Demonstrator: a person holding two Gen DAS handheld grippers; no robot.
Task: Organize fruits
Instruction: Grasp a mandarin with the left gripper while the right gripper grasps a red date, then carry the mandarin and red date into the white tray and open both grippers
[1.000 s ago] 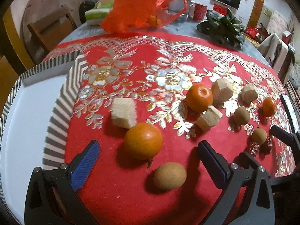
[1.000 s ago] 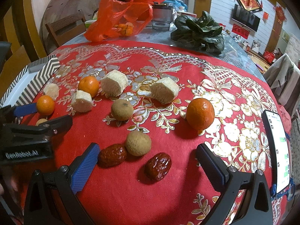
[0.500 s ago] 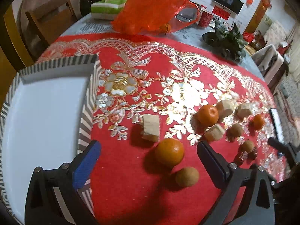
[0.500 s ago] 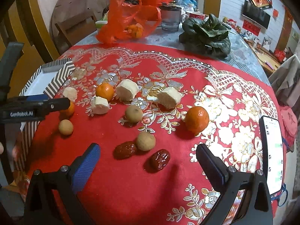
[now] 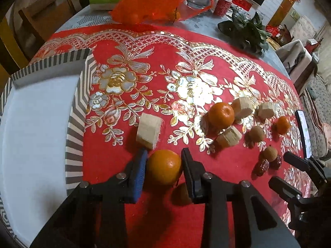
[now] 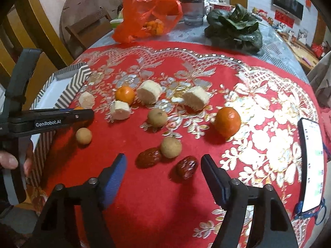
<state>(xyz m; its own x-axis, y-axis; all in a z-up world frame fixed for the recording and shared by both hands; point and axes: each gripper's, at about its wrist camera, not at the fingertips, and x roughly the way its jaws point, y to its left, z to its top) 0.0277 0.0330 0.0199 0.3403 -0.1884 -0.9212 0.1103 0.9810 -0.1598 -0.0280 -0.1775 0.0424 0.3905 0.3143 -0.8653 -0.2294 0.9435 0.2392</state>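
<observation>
A tangerine point(image 5: 164, 167) sits on the red cloth between the pads of my left gripper point(image 5: 164, 170), whose jaws are closing and press on both its sides. A longan point(image 5: 182, 192) lies half hidden under the right finger. A pale cane chunk point(image 5: 149, 131) lies just beyond. The white tray with a striped rim point(image 5: 76, 111) is to the left. My right gripper point(image 6: 163, 161) hangs over two red dates point(image 6: 148, 157) point(image 6: 186, 168) and a longan point(image 6: 171, 147). Its jaws are closing but touch nothing. In the right wrist view my left gripper point(image 6: 82, 115) shows from the side.
More tangerines point(image 6: 227, 122), cane chunks point(image 6: 195, 98) and longans point(image 6: 157, 117) are scattered across the cloth. A phone point(image 6: 312, 165) lies at the right edge. A red bag point(image 6: 144, 14), leafy greens point(image 6: 233, 29) and a glass stand at the back, with chairs behind.
My left gripper has dropped toward the near tangerine and closed from wide open onto it. The right gripper's jaws have narrowed over the dates.
</observation>
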